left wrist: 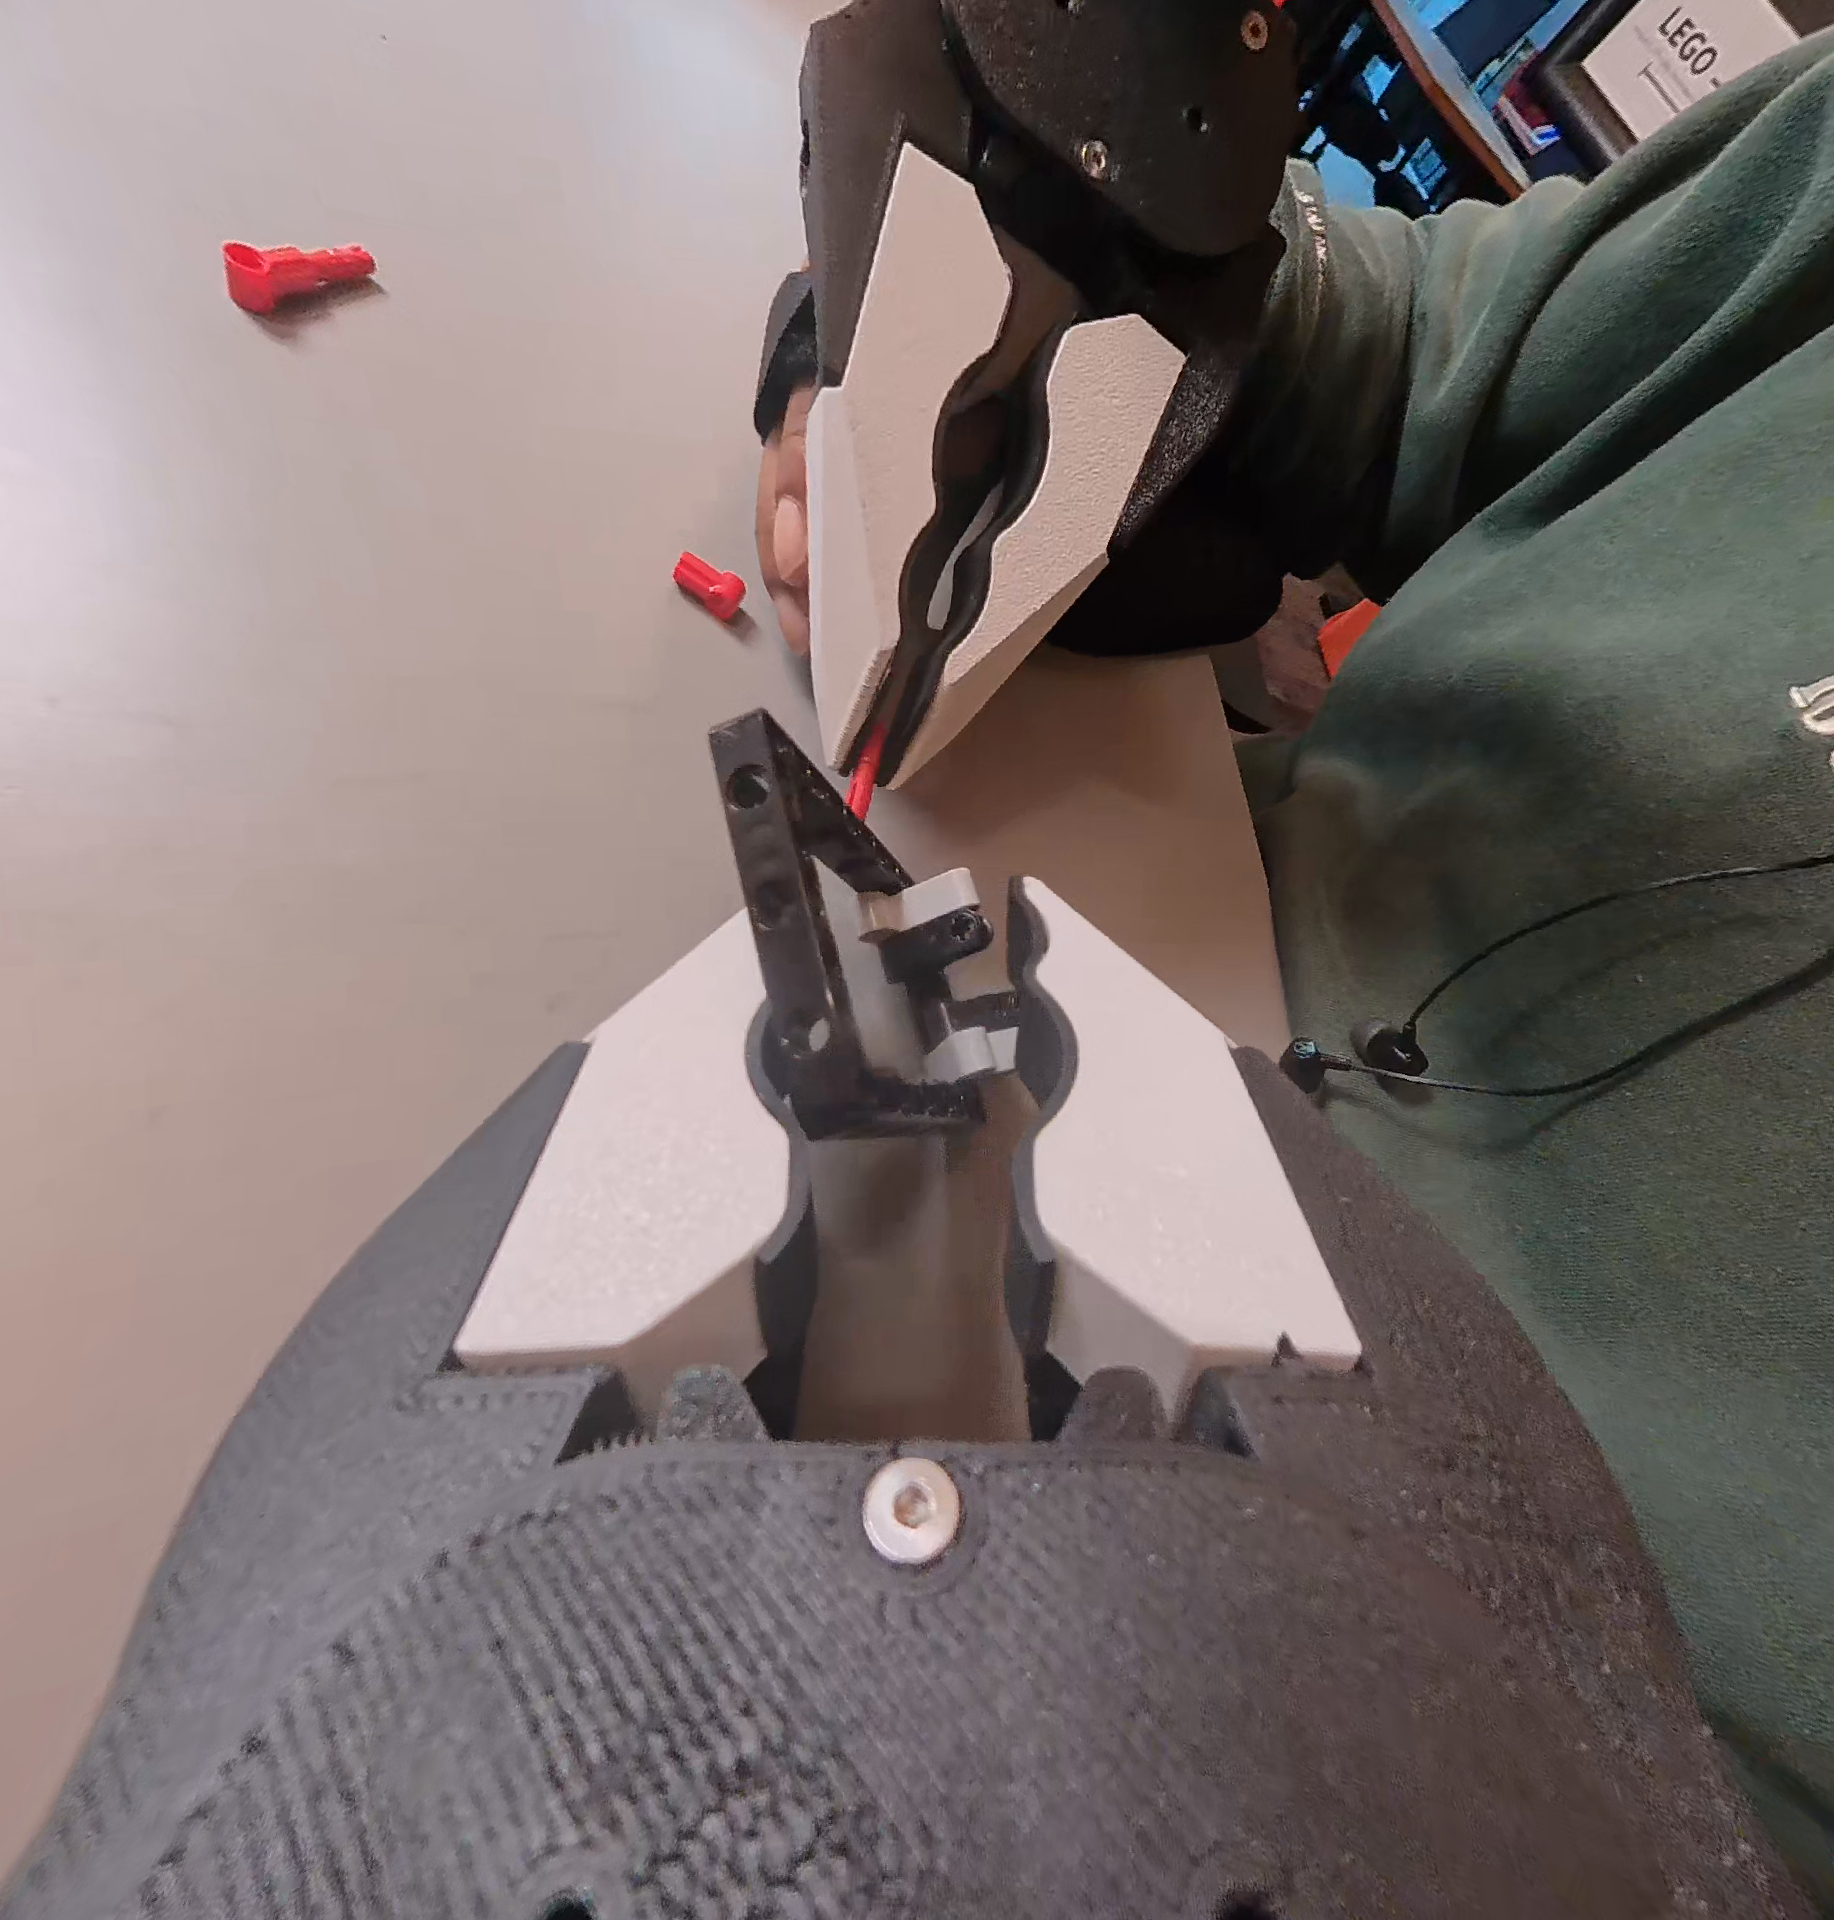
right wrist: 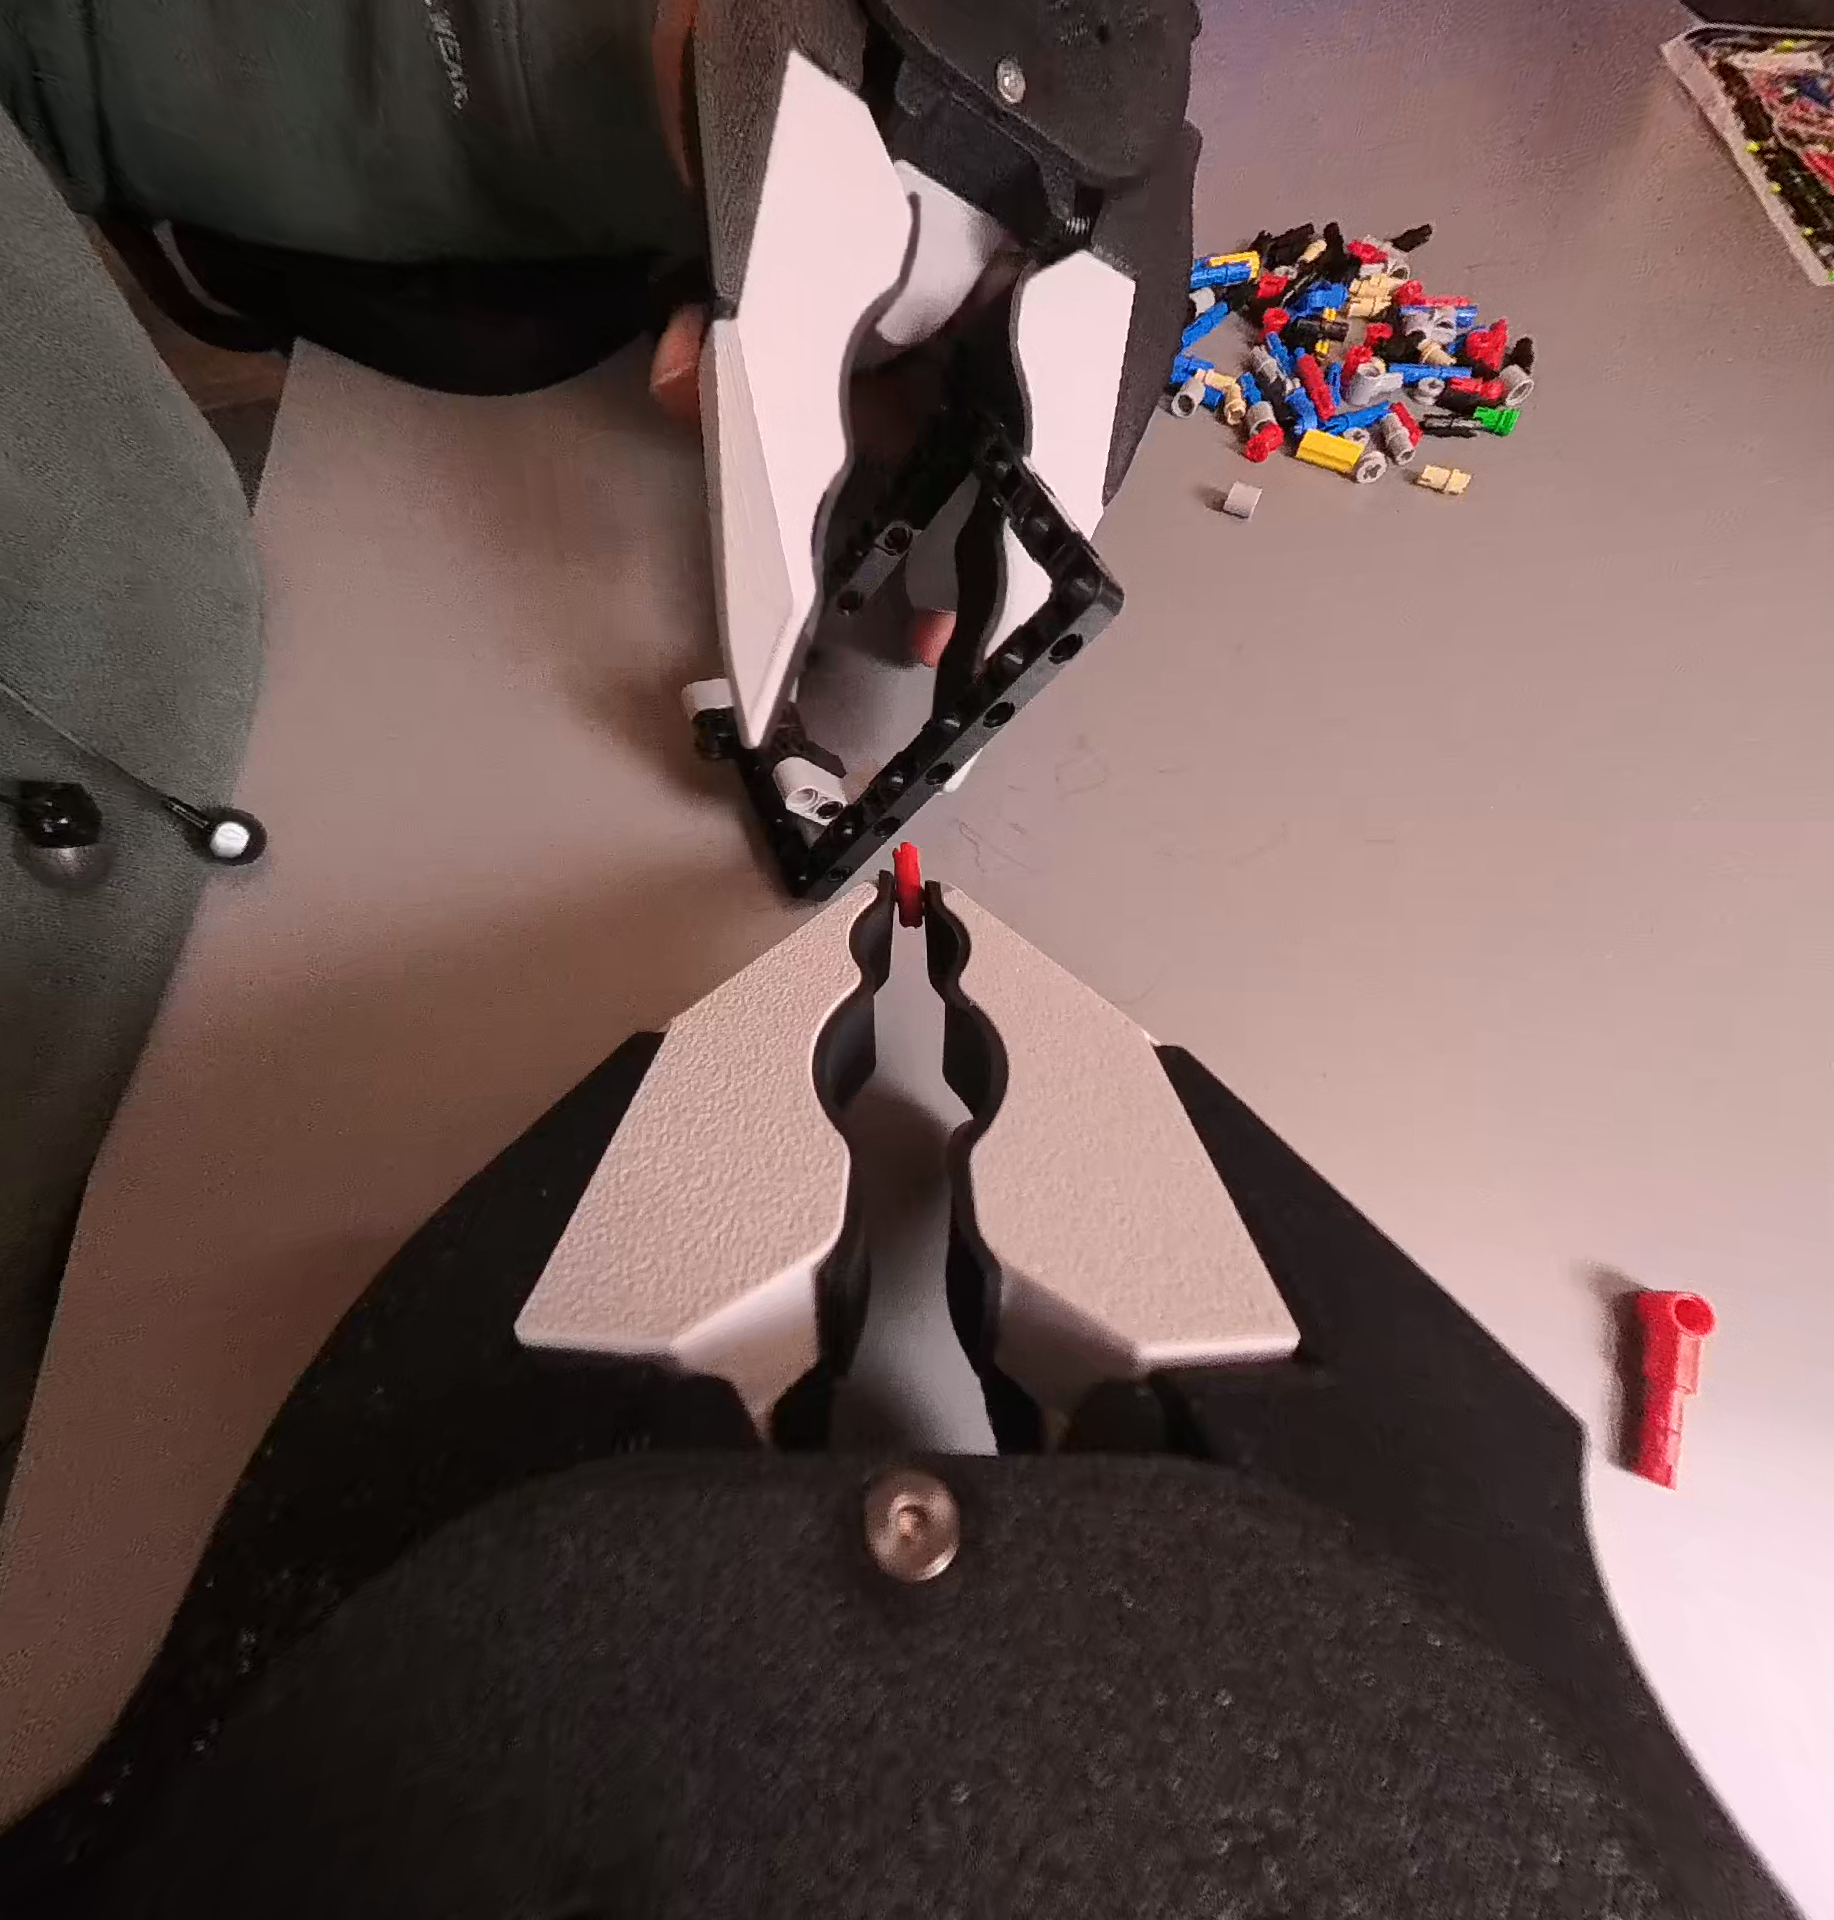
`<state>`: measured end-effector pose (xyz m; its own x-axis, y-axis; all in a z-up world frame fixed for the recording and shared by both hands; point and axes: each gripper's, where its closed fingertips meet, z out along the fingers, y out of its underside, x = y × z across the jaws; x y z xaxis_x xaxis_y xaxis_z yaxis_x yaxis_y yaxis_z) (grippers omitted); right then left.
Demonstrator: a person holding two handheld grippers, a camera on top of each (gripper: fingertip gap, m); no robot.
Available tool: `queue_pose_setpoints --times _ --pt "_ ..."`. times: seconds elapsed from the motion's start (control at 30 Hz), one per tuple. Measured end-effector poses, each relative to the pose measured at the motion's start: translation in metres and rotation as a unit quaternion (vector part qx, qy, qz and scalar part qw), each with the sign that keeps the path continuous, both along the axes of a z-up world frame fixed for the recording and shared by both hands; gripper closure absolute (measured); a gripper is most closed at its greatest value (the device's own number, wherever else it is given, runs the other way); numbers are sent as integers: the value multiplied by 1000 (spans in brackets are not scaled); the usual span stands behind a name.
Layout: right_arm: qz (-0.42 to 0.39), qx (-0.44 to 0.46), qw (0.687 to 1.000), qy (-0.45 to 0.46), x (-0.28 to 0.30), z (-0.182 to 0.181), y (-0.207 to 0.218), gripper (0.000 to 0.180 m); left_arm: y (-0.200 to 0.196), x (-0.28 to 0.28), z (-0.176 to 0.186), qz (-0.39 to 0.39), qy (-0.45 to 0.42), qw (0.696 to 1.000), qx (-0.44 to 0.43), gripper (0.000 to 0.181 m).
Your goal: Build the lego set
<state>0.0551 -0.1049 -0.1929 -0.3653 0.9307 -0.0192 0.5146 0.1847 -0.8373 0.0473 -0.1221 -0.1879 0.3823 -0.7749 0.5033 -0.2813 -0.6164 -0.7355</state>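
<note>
My left gripper [left wrist: 908, 935] is shut on a black rectangular Lego frame [left wrist: 788, 914] with light grey connectors [left wrist: 939, 899] fitted to it, held above the table. It also shows in the right wrist view, where the frame [right wrist: 1006, 665] hangs between the left gripper's jaws [right wrist: 892, 665]. My right gripper [right wrist: 905, 891] is shut on a small red pin [right wrist: 906, 878], whose tip is just short of the frame's lower corner. In the left wrist view the right gripper [left wrist: 871, 753] comes from above with the red pin [left wrist: 863, 779] close against the frame's far beam.
A pile of loose Lego parts [right wrist: 1349, 353] lies at the back right of the grey table [right wrist: 1412, 831], with an instruction sheet [right wrist: 1796, 135] beyond. A long red connector [right wrist: 1666, 1382] lies at right; it [left wrist: 295, 272] and a short red pin [left wrist: 710, 584] show on the table. A green sleeve [left wrist: 1619, 727] is close. Only a small space, under 4 cm, lies between the two pairs of fingers.
</note>
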Motion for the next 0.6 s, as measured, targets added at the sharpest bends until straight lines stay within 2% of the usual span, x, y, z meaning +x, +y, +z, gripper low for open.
queue_pose_setpoints --times 0.13,0.37,0.6 --pt "3 0 1000 -2 -1 -1 -1 176 -6 1 -3 -12 6 1000 -13 139" --pt "20 -3 1000 6 -3 0 -10 176 -12 12 -9 -17 41 999 4 152" --pt "-9 13 1000 -11 3 -2 6 176 -1 5 -7 17 56 998 27 153"
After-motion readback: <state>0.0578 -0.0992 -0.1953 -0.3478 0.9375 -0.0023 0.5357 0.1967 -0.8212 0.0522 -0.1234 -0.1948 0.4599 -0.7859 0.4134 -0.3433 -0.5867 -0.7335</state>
